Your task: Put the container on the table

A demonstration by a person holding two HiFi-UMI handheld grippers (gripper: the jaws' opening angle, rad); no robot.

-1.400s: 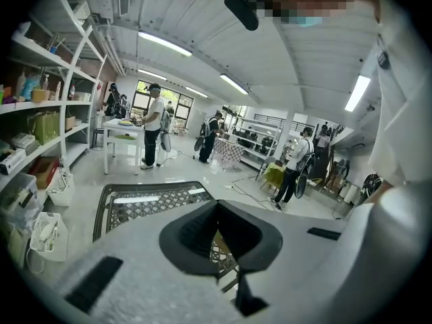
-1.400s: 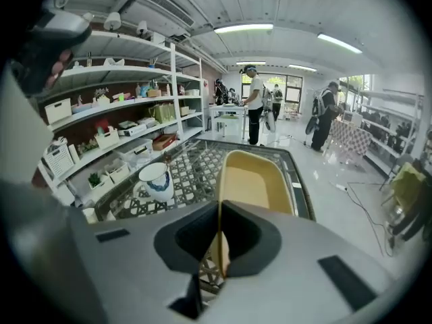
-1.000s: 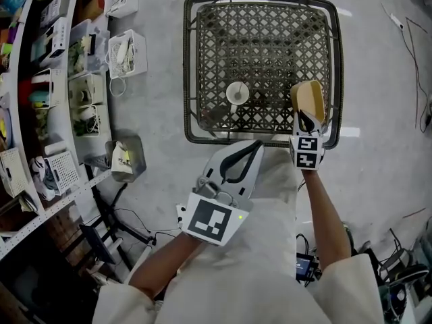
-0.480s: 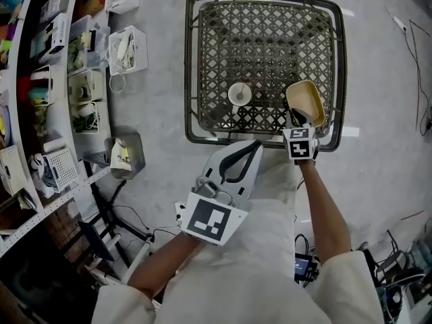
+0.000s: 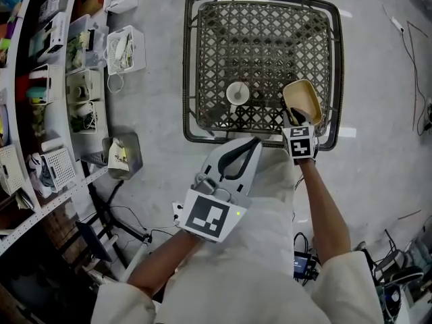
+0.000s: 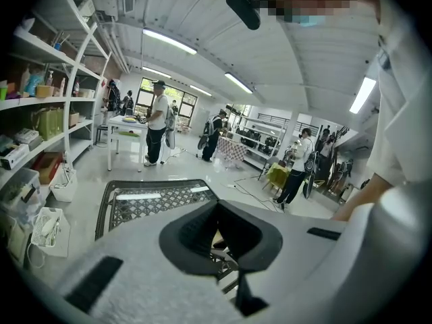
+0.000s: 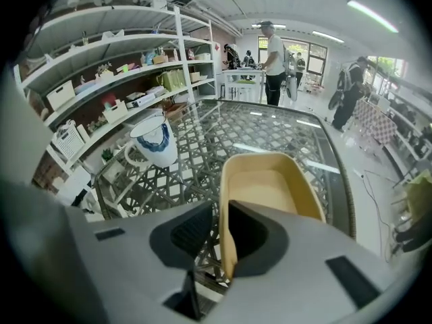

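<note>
A tan, open-topped container [image 5: 302,101] is over the near right corner of the lattice table [image 5: 192,66]. My right gripper [image 5: 295,119] is shut on its near wall. In the right gripper view the container [image 7: 270,187] sits upright in front of the jaws, with its rim between them, low over the table [image 7: 270,130]. I cannot tell whether it touches the top. My left gripper [image 5: 253,146] is held back off the table's near edge, close to my body. It is shut and holds nothing, and in the left gripper view [image 6: 217,228] the table [image 6: 155,198] lies beyond it.
A white cup with a blue pattern [image 5: 237,93] [image 7: 154,140] stands on the table to the left of the container. Shelves with bins [image 5: 40,79] run along the left, with white baskets [image 5: 125,49] on the floor beside them. Cables [image 5: 412,39] lie at the right. People stand far off.
My right gripper has shifted the container slightly left and towards the table's near edge, and the container now sits more upright. The left gripper has barely moved.
</note>
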